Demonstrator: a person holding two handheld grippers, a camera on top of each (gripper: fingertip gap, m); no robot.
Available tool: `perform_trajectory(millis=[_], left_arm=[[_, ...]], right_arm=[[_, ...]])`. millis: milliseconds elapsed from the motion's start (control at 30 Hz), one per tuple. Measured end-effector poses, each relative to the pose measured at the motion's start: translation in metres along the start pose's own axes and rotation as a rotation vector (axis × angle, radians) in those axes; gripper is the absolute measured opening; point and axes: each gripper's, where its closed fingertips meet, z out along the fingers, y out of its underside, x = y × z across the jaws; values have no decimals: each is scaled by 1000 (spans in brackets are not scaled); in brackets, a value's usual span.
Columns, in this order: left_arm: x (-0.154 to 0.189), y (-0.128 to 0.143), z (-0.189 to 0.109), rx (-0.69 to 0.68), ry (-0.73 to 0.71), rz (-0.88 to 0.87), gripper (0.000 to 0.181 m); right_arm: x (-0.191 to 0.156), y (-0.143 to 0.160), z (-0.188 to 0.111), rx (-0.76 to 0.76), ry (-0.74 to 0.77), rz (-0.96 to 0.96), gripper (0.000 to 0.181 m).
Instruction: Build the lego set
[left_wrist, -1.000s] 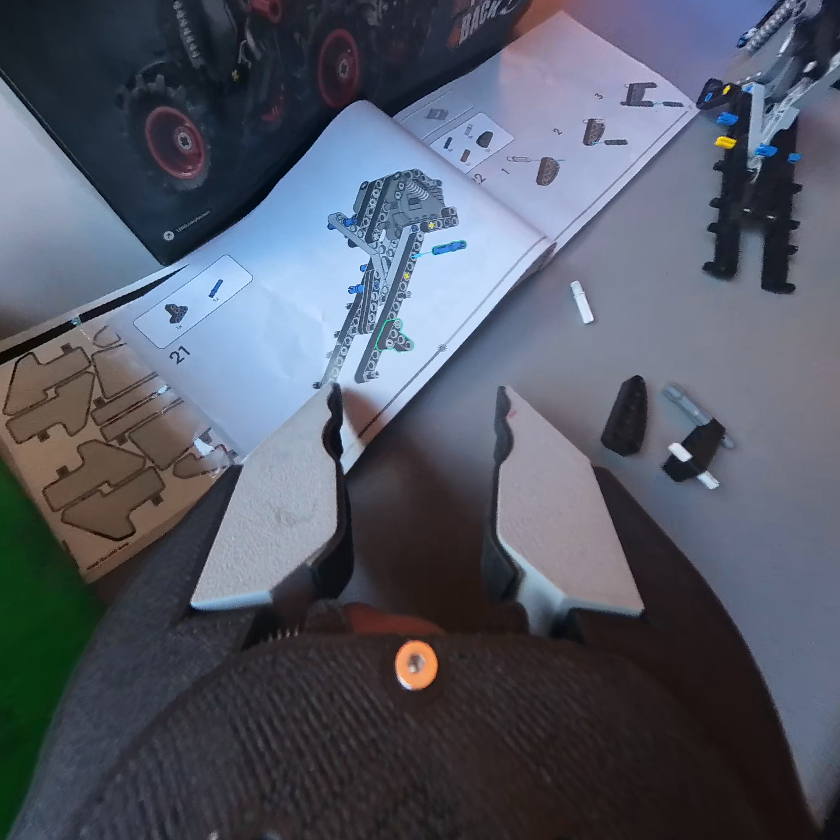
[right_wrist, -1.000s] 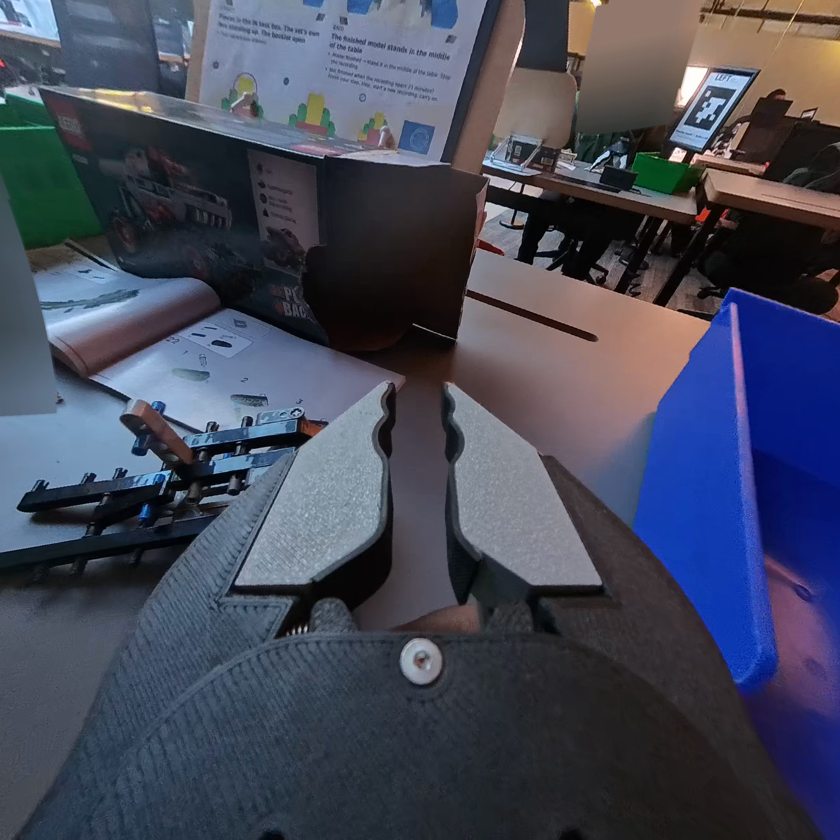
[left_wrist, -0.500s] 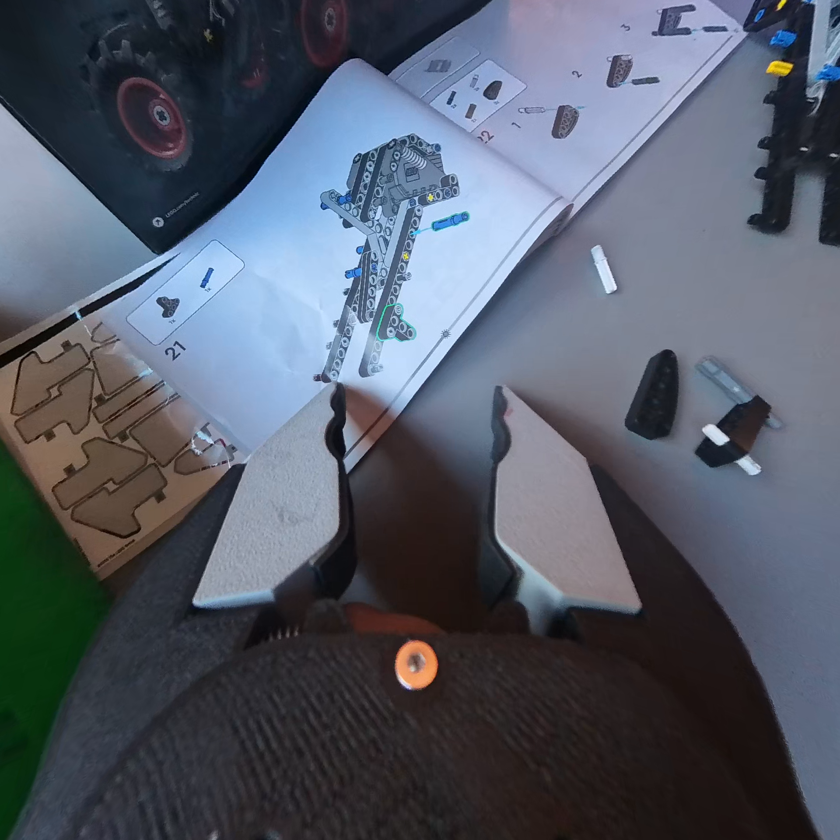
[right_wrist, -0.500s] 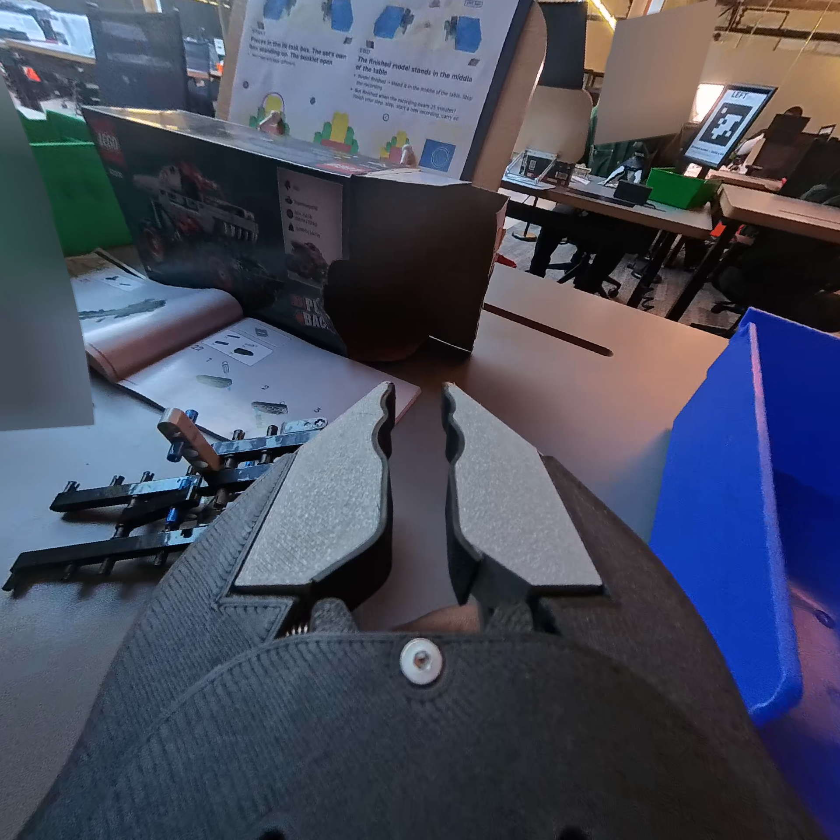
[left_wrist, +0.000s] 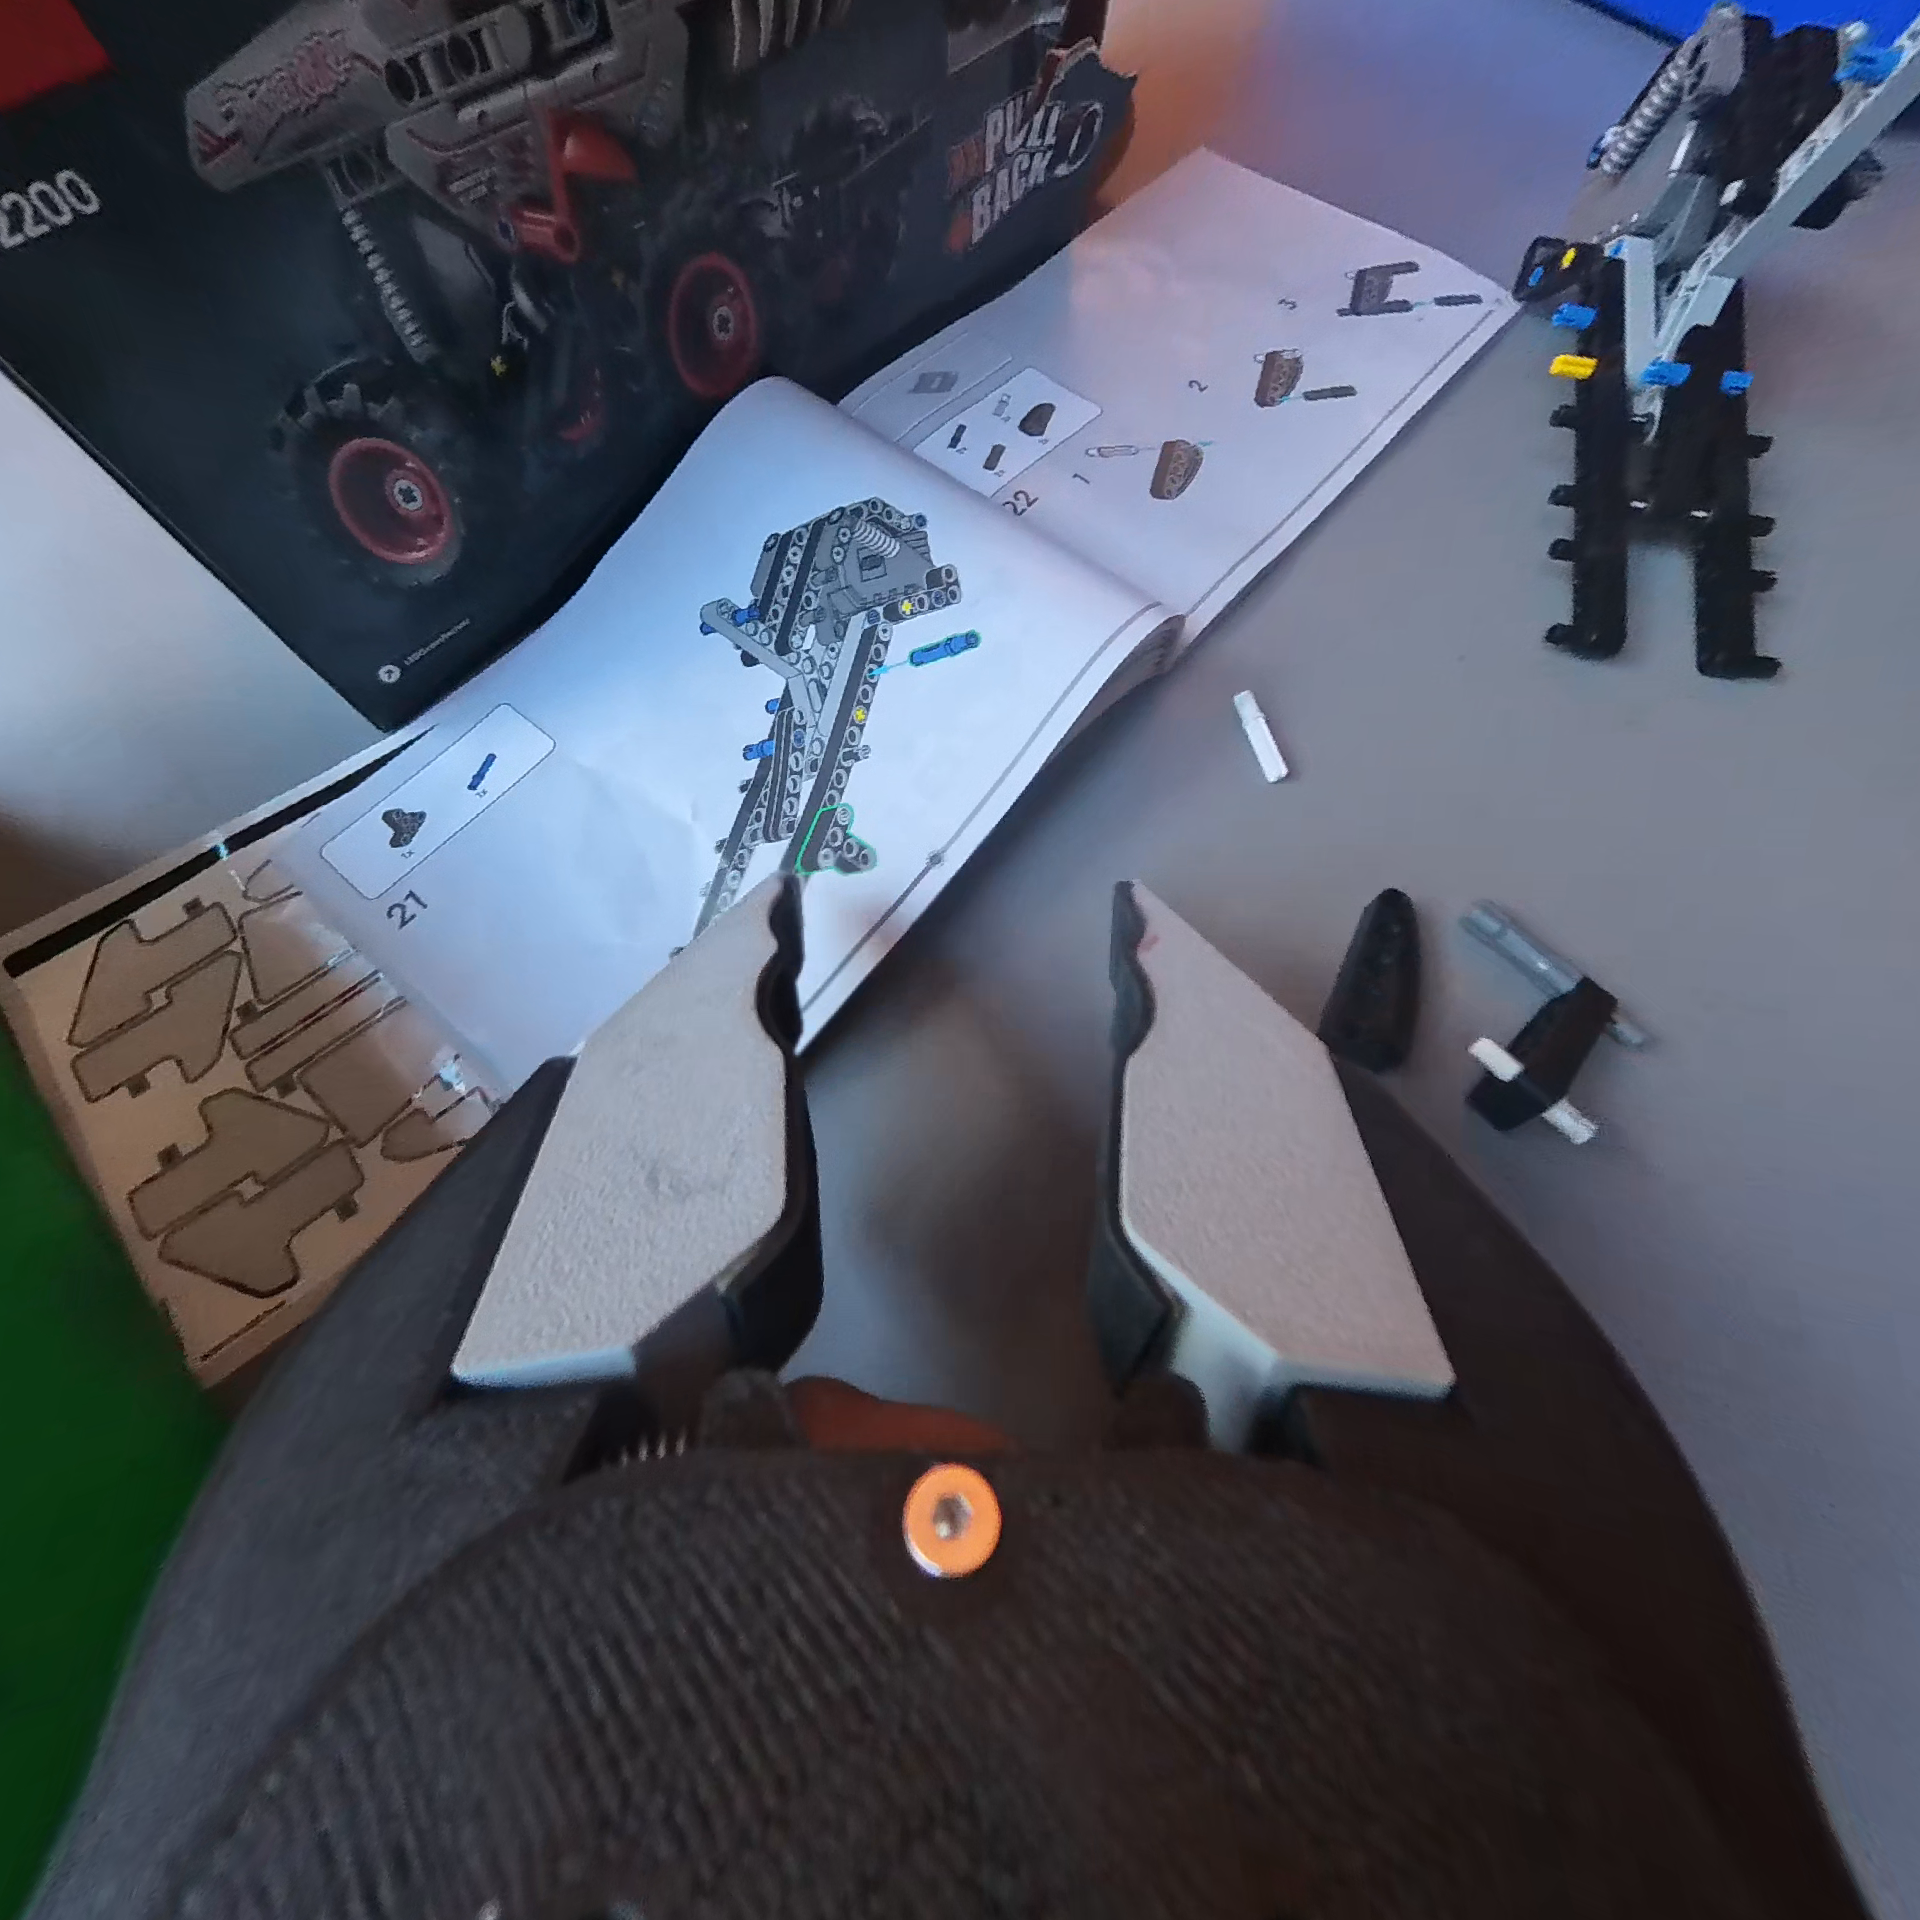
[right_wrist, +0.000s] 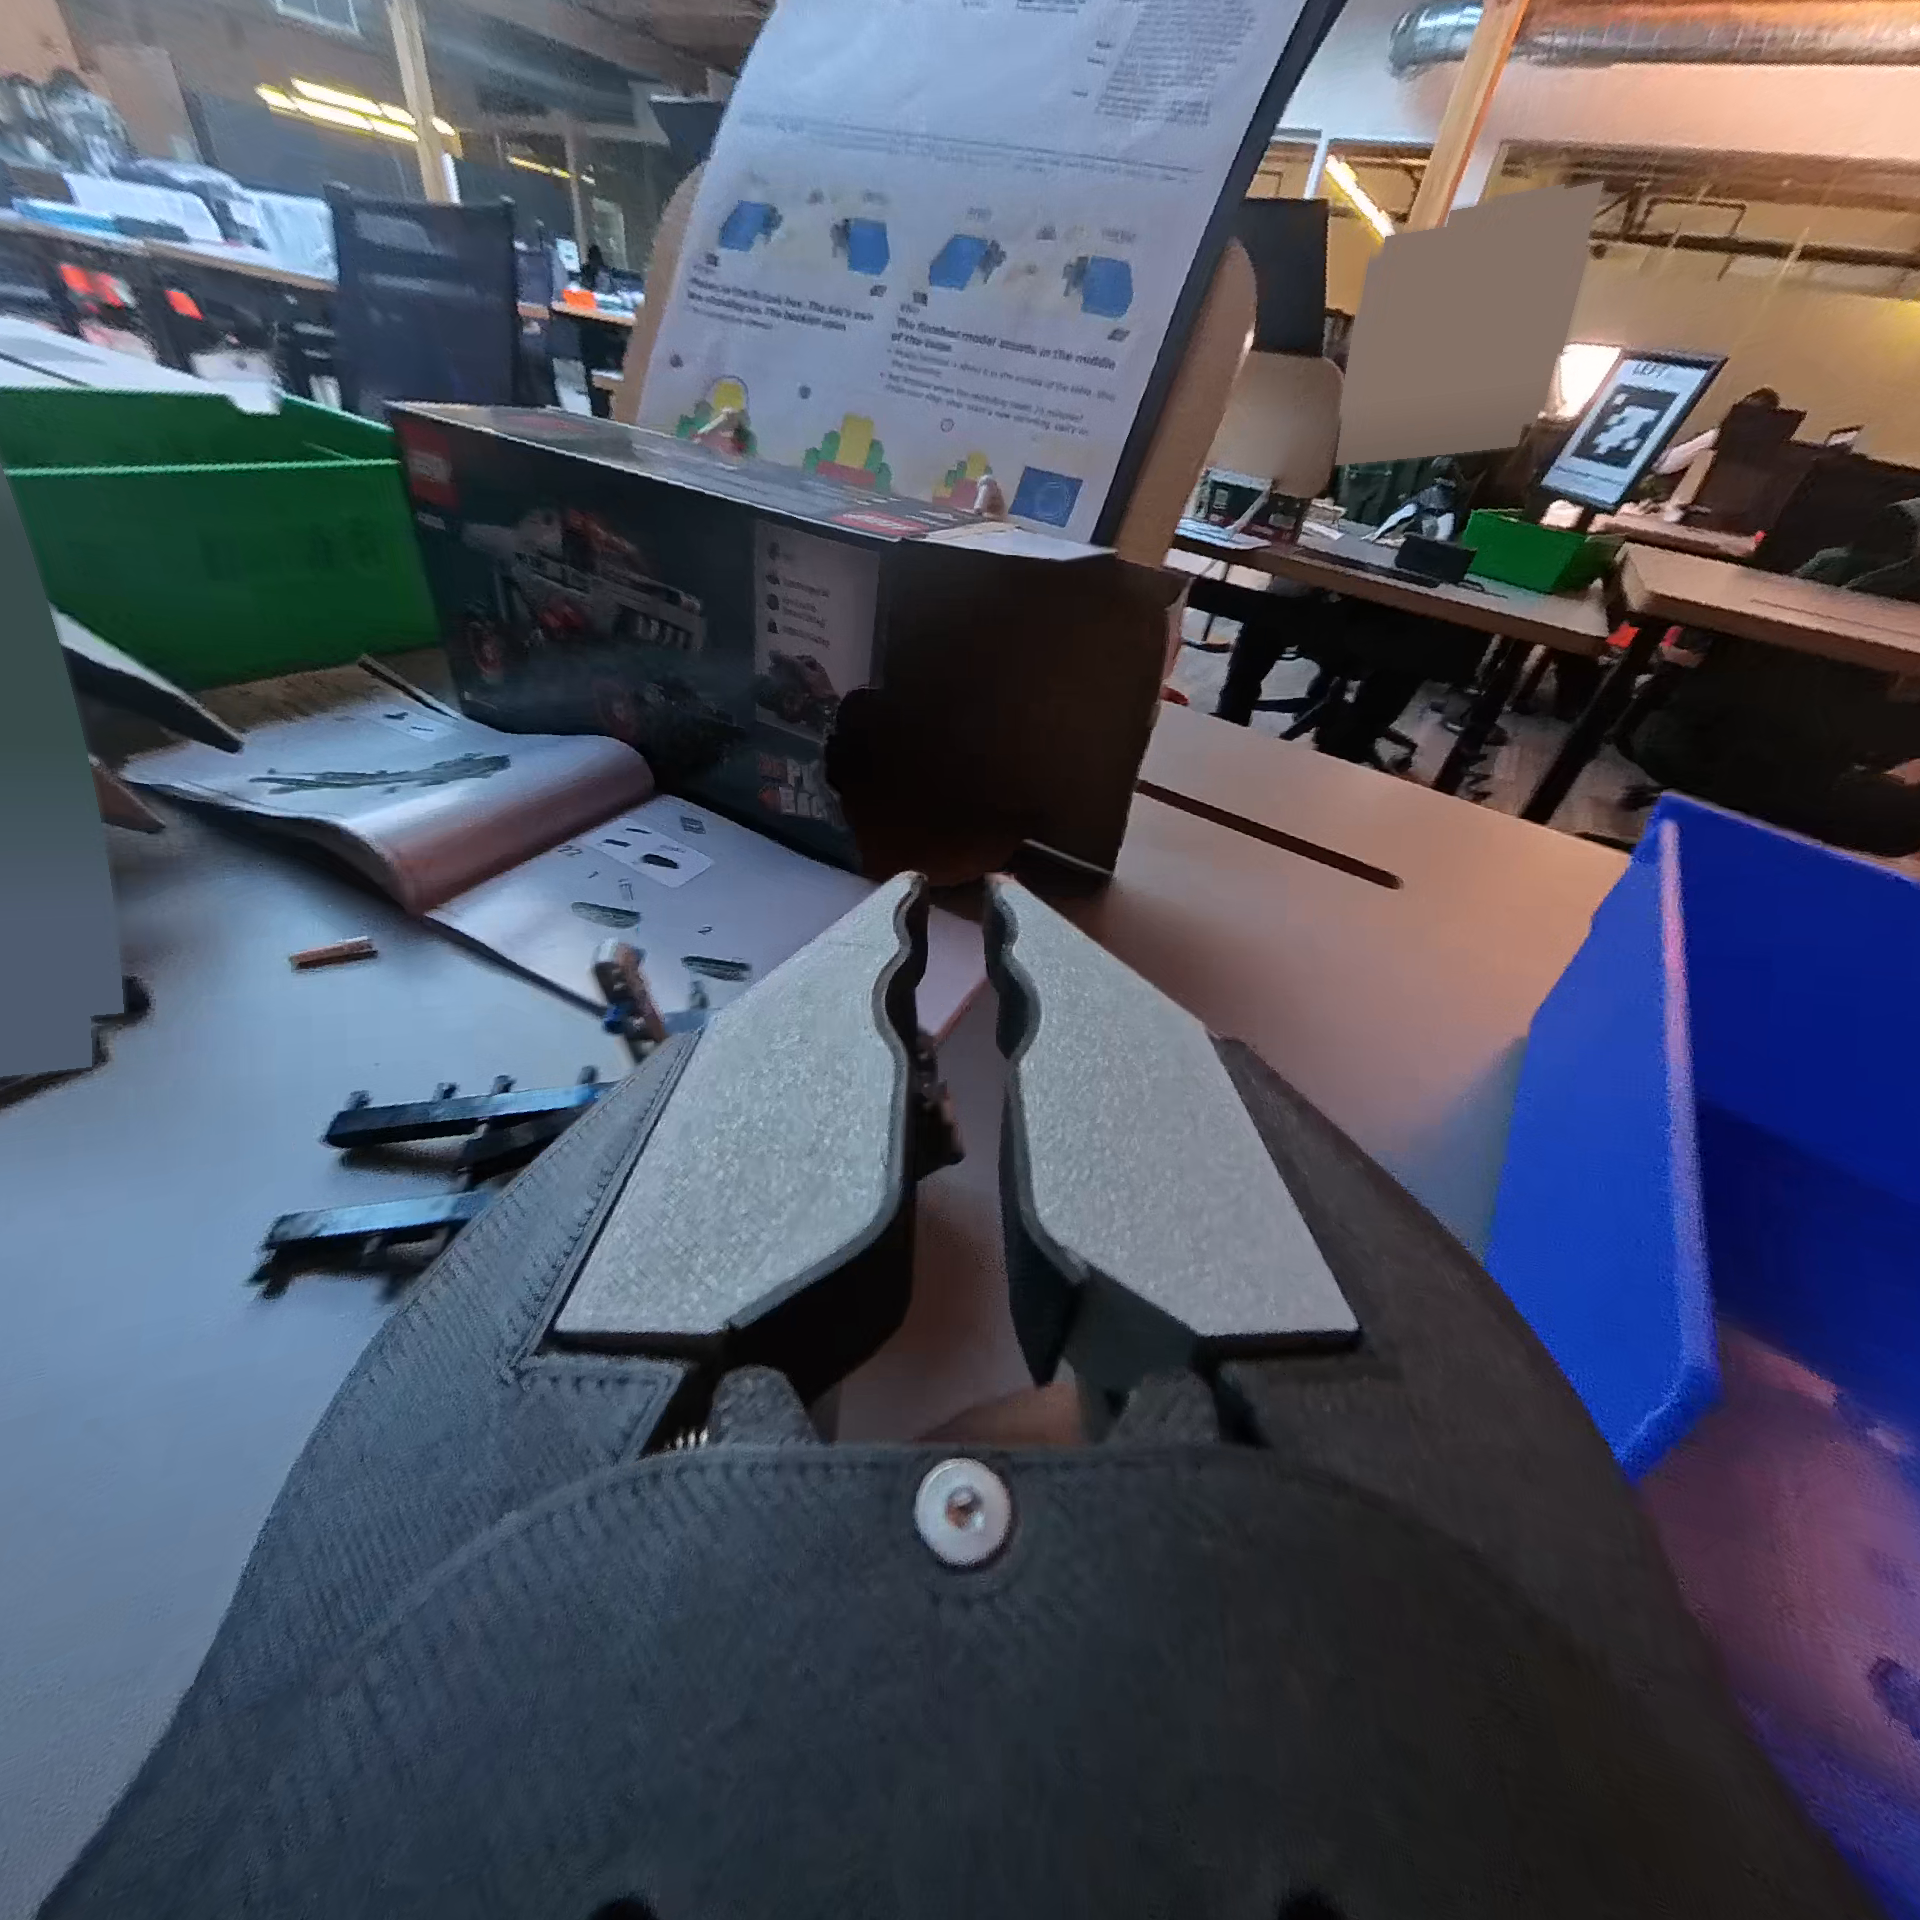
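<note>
Grey tabletop (left_wrist: 1558, 831) fills the left wrist view, with a green bin (left_wrist: 62, 1299) cut off at the far left and a sticker sheet (left_wrist: 208, 1101) partly under the open instruction booklet (left_wrist: 644, 748). Behind the booklet stands the set's dark box (left_wrist: 416, 260), its top cropped. The left gripper (left_wrist: 951, 904) hovers above the booklet's near edge, fingers spread wide and holding nothing. To its right lie a small white pin (left_wrist: 1260, 736), a black curved piece (left_wrist: 1377, 982) and a black connector on a grey axle (left_wrist: 1538, 1049) (details blurred). The half-built frame (left_wrist: 1662, 436) sits far right, its top cut off.

In the right wrist view, the frame (right_wrist: 436, 1153) is mostly hidden behind the right gripper (right_wrist: 956, 894), whose fingers stand slightly apart with nothing between them. A blue bin (right_wrist: 1662, 1143) is cropped at the right edge.
</note>
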Motion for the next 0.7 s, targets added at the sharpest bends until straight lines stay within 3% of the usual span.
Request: perform_trajectory(millis=[167, 333, 467, 700], left_arm=[[10, -3, 2, 21, 9, 42, 52], [27, -5, 8, 8, 82, 39, 48], [41, -9, 11, 0, 100, 98, 48], [58, -10, 16, -18, 125, 165, 47]], right_arm=[[-34, 17, -16, -59, -76, 26, 6], [-78, 47, -19, -221, -143, -62, 10], [-91, 61, -11, -316, -123, -199, 8], [-98, 73, 3, -409, -138, -229, 8]])
